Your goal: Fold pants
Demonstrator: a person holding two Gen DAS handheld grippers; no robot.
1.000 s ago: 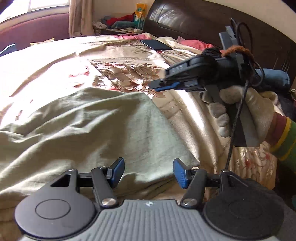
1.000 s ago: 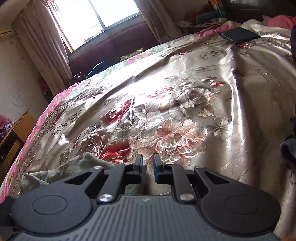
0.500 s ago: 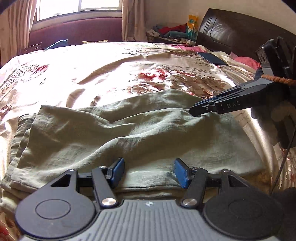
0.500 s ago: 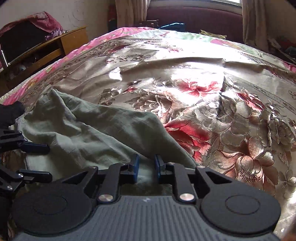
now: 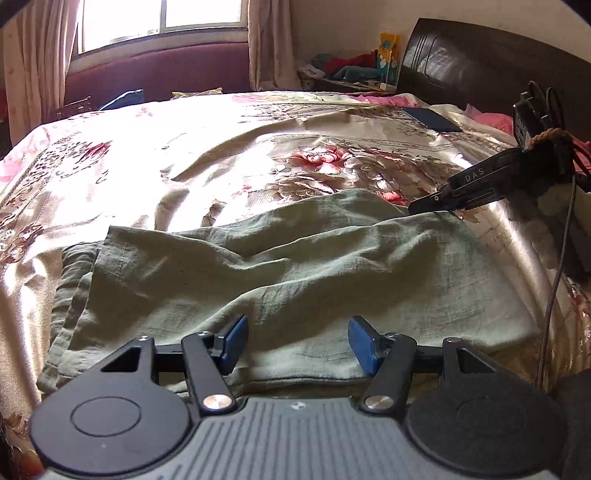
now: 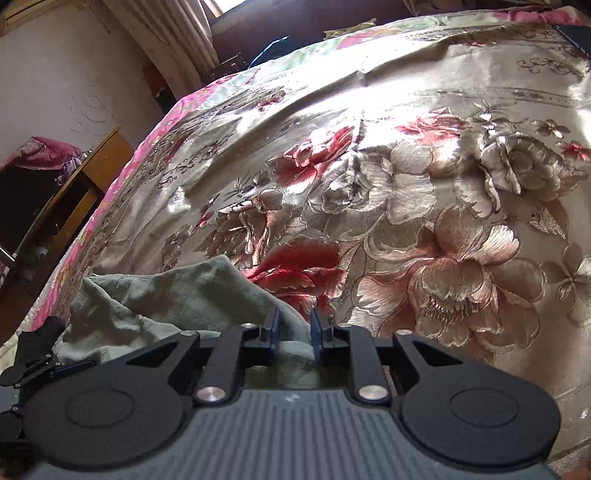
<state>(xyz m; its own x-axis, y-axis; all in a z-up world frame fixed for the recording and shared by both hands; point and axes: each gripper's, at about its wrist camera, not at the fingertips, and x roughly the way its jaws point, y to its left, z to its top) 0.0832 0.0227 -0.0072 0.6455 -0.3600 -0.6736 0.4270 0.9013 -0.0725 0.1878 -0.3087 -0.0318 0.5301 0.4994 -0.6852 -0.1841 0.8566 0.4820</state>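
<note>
Green pants [image 5: 295, 266] lie folded and wrinkled on the floral bedspread [image 5: 221, 155]. My left gripper [image 5: 297, 341] hangs open over their near edge, nothing between its blue pads. In the left wrist view my right gripper [image 5: 424, 206], held by a gloved hand, has its tip at the pants' far right corner. In the right wrist view the right gripper [image 6: 295, 332] has its jaws opening, a little apart. A fold of the pants [image 6: 177, 295] lies between the pads, which do not press on it. One blue-padded finger [image 6: 74, 367] of my left gripper shows at lower left.
A dark phone [image 5: 430, 119] lies on the bed near the dark headboard [image 5: 480, 62]. Clutter [image 5: 354, 70] sits on a stand beside it. A window with curtains [image 5: 159, 18] is behind the bed. A wooden desk [image 6: 85, 184] stands past the bed's left side.
The left view swung from the pants' right part to take in the whole garment. The right gripper came down from above the bed to the pants' far right corner, jaws slightly wider.
</note>
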